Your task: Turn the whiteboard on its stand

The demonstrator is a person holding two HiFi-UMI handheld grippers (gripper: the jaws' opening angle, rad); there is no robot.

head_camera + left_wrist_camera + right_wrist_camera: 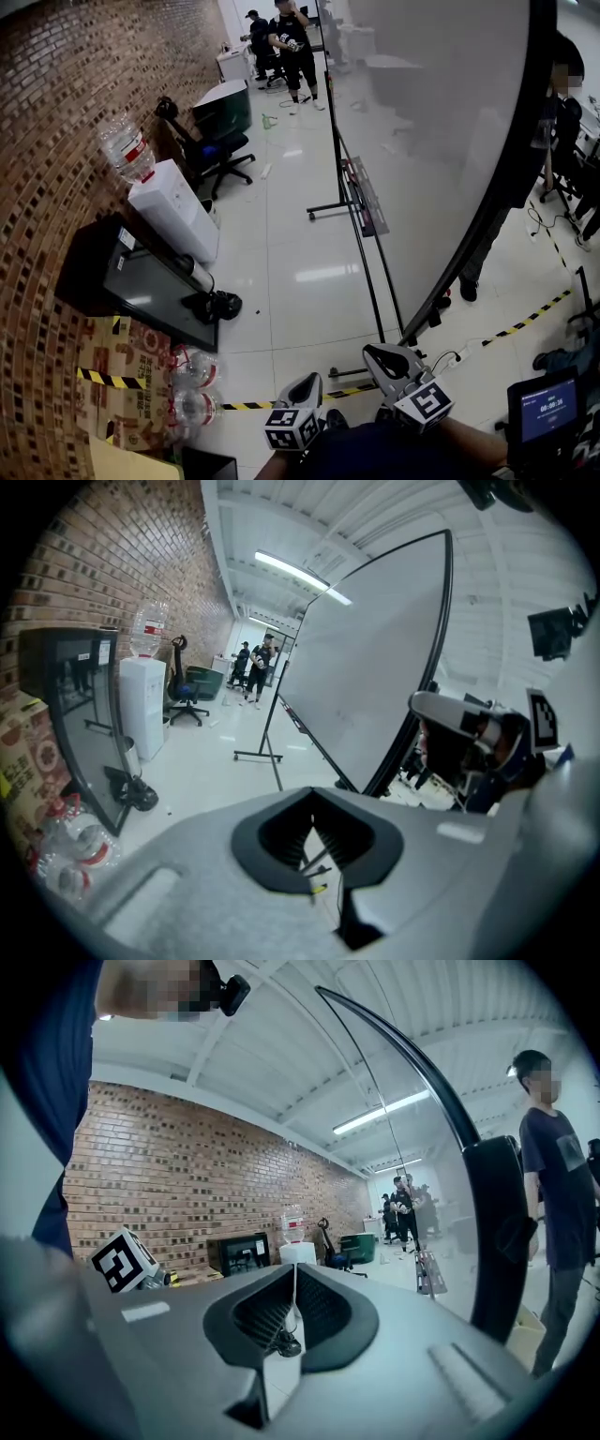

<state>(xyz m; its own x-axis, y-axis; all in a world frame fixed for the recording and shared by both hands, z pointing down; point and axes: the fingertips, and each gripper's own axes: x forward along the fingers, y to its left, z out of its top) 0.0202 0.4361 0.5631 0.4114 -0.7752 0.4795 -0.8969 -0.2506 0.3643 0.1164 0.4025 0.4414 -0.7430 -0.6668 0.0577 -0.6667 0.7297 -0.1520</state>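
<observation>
Two grippers hang low, the left gripper (312, 803) and right gripper (293, 1279) each with jaws pressed together on nothing, well short of the whiteboard (441, 122), which is tilted on its stand (361, 244) on the open floor opposite the brick wall (56, 112). Turning it well likely means opening a gripper onto the dark frame edge (487, 216) and pushing steadily. Digits on the small screen (548, 410) and the cardboard boxes' (112, 361) print are illegible.

The whiteboard (441, 141) stands right of the water dispenser (173, 220), the office chair (211, 150) behind that dispenser.
</observation>
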